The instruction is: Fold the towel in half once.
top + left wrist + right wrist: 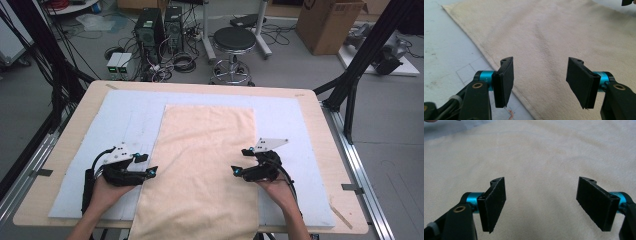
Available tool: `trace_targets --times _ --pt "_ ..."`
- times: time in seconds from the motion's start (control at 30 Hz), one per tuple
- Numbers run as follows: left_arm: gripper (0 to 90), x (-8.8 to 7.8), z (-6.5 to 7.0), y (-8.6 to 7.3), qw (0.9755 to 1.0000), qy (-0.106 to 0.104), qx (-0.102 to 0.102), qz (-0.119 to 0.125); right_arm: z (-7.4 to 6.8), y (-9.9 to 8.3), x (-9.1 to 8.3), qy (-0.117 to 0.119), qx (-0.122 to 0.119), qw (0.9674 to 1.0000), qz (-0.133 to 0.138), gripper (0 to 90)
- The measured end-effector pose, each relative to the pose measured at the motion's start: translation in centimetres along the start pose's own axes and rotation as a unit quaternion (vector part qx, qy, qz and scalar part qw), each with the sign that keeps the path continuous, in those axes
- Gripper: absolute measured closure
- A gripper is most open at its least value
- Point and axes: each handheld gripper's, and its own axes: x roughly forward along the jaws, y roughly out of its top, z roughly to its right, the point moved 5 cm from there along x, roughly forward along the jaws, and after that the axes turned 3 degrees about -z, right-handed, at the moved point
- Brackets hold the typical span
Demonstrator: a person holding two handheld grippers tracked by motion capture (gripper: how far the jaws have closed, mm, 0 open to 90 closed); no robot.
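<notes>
Left claw (150, 171): jaws stand wide apart with nothing between them; it sits at the left long edge of the cloth, pointing inward across it.
Right claw (235, 171): jaws also wide and empty; it sits just inside the right long edge, pointing inward toward the left one.
Cloth (205, 165): a cream towel lying flat on the blue mat (120, 120) that covers the desk (75, 107); its near end hangs a little over the desk's front edge.
Long axis: the cloth runs away from the person, from the near edge to the far side; both claws stand across this axis, about the same way along it, in the nearer half.
Left claw to cloth: in the left gripper view the hemmed edge (499, 66) passes under the gap between the jaws, so one pad is over the mat and the other over the cloth.
Right claw to cloth: in the right gripper view both pads (494, 203) hang over cloth, the surface close below them.
Which hand is nearer: I judge both equally near, each to its own side edge.
Coming move: probably each claw must go down and close on its own edge; the left one is better lined up with the hem.
</notes>
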Motion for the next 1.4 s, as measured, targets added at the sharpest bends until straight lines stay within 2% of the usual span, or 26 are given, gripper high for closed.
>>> trace_targets --times 0.2,0.23,0.3,0.37,0.4,0.5,0.57,0.63,0.77,0.8,0.83,0.93,1.1,1.17,1.23,1.33,1.4 --pt "39.6 0.1 -1.0 0.4 0.9998 0.008 -0.019 0.005 1.1 0.2 -0.8 -0.015 0.002 0.9999 0.003 23.6" --pt "39.7 0.2 -1.2 0.5 0.9998 0.008 -0.018 0.002 1.2 0.4 -0.9 -0.019 0.002 0.9998 0.008 23.6" --pt "39.7 0.4 -1.6 1.3 0.9998 0.012 -0.013 -0.002 1.7 0.7 -1.1 -0.021 0.003 0.9998 0.008 23.5" --pt "39.9 0.7 -2.0 2.1 0.9997 0.008 -0.02 0.01 2.0 1.0 -1.2 -0.026 0.003 0.9996 0.004 23.6" --pt "40.2 0.8 -2.2 2.5 0.9998 0.009 -0.018 0.004 2.3 1.3 -1.3 -0.027 0.004 0.9996 0.004 23.6" --pt "40.3 1.2 -3.0 3.6 0.9996 0.011 -0.026 0.009 3.2 1.9 -1.5 -0.034 0.002 0.9994 0.001 23.6" --pt "40.4 1.5 -3.6 4.4 0.9991 0.022 -0.033 0.013 3.9 2.4 -1.6 -0.037 0.005 0.9993 0.0 23.6" --pt "40.7 1.9 -4.3 5.3 0.9988 0.023 -0.039 0.018 4.6 3.0 -1.8 -0.04 0.013 0.9991 0.0 23.6" --pt "41.0 2.8 -5.5 6.7 0.9984 0.033 -0.045 0.01 6.1 4.3 -2.0 -0.046 0.018 0.9988 0.001 23.5" --pt "41.0 3.2 -5.9 7.2 0.9981 0.041 -0.044 0.007 6.5 4.7 -2.0 -0.049 0.022 0.9986 -0.003 23.6" --pt "40.8 3.4 -6.1 7.6 0.9977 0.046 -0.049 0.013 7.0 5.2 -2.0 -0.056 0.019 0.9982 0.004 23.9" --pt "40.8 4.0 -6.9 8.6 0.9972 0.053 -0.052 0.01 8.1 5.9 -1.8 -0.064 0.029 0.9975 0.006 24.0" --pt "41.0 4.7 -7.8 10.1 0.9968 0.053 -0.058 0.016 9.7 6.2 -1.3 -0.072 0.05 0.9961 0.002 24.0" --pt "41.5 5.1 -8.1 10.5 0.996 0.054 -0.067 0.023 10.2 6.5 -1.1 -0.081 0.054 0.9953 0.003 24.0" --pt "41.5 5.7 -8.4 10.6 0.9958 0.059 -0.068 0.02 10.8 6.7 -0.9 -0.083 0.063 0.9945 0.008 23.9" --pt "41.5 6.8 -8.8 10.4 0.9951 0.063 -0.074 0.023 11.3 6.8 -0.4 -0.09 0.068 0.9935 0.014 23.0" --pt "41.5 7.6 -9.0 10.1 0.9946 0.059 -0.082 0.02 11.6 6.6 0.2 -0.096 0.077 0.9924 0.012 19.4"
